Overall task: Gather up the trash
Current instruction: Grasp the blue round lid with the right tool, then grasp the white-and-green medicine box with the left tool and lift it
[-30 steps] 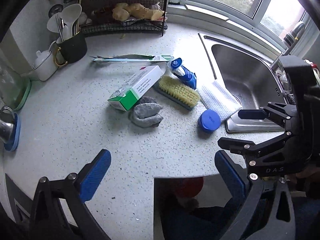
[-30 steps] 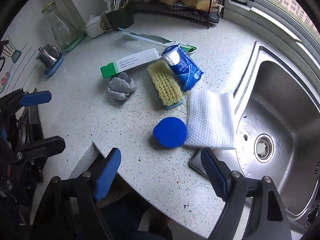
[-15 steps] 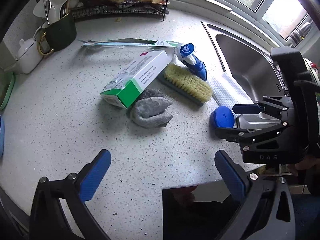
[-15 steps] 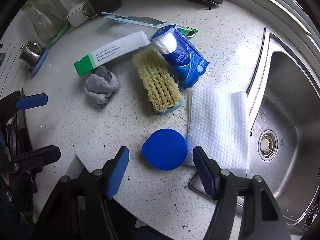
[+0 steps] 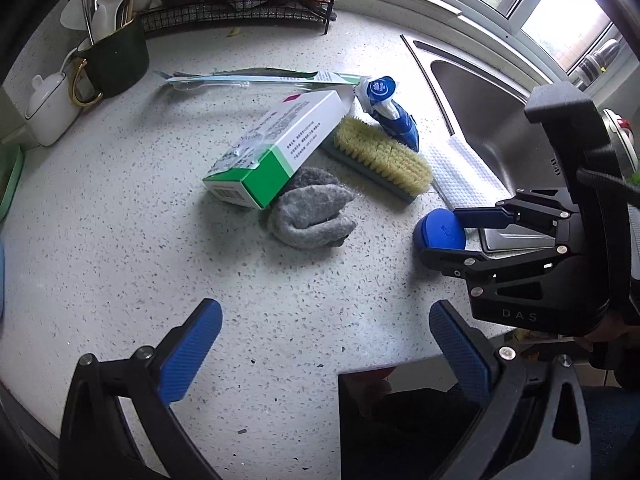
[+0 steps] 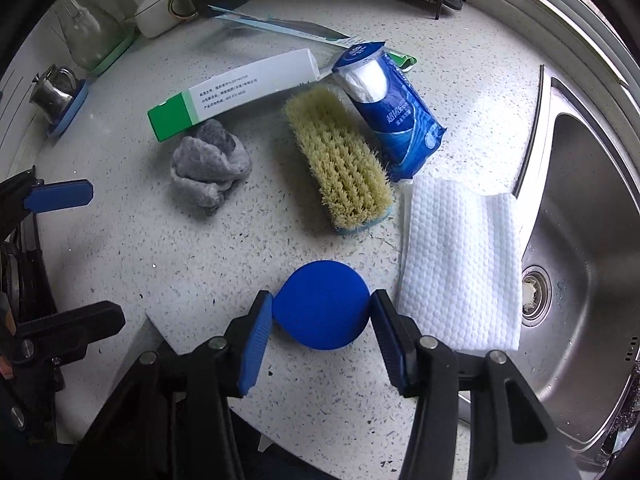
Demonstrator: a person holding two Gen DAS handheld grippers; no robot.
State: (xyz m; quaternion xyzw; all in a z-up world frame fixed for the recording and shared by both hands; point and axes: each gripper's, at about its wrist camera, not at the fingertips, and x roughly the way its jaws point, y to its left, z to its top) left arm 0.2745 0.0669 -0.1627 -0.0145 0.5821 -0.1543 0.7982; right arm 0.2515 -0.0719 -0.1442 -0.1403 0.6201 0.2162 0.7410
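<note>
- Counter (image 6: 120, 240): speckled white top. Its front edge runs just under both my grippers, with a notch cut in directly below them. The widest bare stretch lies on my left side, in front of the grey rag.
- Sink (image 6: 592, 220): steel basin on my right; its rim bounds the counter there.
- White cloth (image 6: 460, 264): lies flat, its far edge overhanging the sink rim, its near edge just beside the blue lid.
- Green-and-white box (image 6: 236, 92): one end propped on the grey rag (image 6: 208, 164).
- Scrub brush (image 6: 340, 160): bristles up, between rag and blue wrapper (image 6: 396, 116).
- Blue lid (image 6: 322, 304): flat on the counter near the front edge, between my right fingers.
- Right gripper (image 6: 322, 312): jaws closing, pads at both sides of the lid; contact looks made or nearly so, I cannot tell which.
- Left gripper (image 5: 320, 348): jaws wide, nothing between them, above bare counter near the front edge.
</note>
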